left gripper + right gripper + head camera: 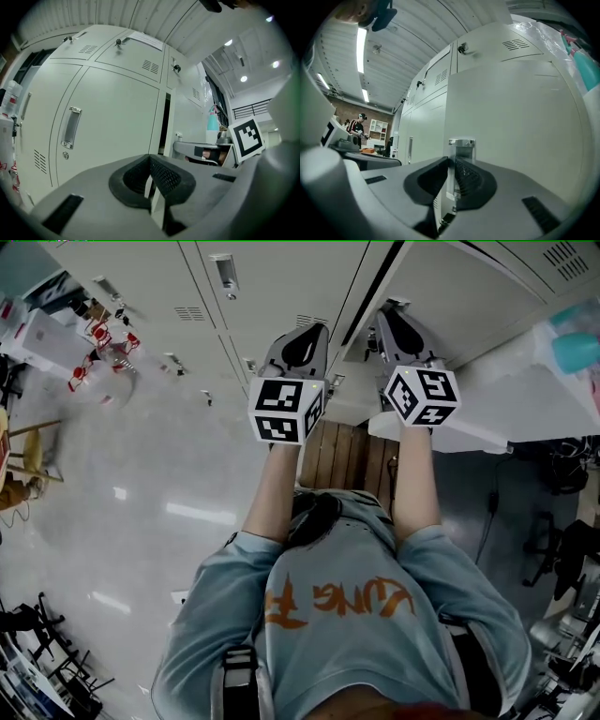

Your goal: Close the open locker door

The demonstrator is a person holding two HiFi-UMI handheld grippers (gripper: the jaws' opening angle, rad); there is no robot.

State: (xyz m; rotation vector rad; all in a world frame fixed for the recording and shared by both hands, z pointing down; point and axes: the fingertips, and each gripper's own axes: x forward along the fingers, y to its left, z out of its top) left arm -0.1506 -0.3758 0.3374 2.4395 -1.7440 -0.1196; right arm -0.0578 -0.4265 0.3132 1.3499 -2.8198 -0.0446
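Item: locker door (511,117), one of the tall pale grey steel panels in the lower row of the locker bank (117,51). Its face is plain, smooth and unmarked, and a bright metal fitting (461,143) sits on its free edge. We see it standing ajar. In the left gripper view a dark vertical gap separates it (187,112) from the closed door (112,122) beside it, which carries a chrome recessed handle (70,127). From the head view the same gap runs as a black line down the front of the locker bank, with the open panel (441,306) to its right, swung out from the front. Tools: the right gripper (452,161) is clamped on the door's free edge. Its dark ribbed pads press on either side of the panel just below the metal fitting, and its jaws point level at the bank (394,320). The left gripper (150,159) has its pads together with nothing between them. It is held level just beside the right one (305,338), facing the closed door and clear of it. Each gripper bears a black-and-white marker cube (286,411). Also noted: a teal spray bottle (586,65) at the right-hand end of the bank.
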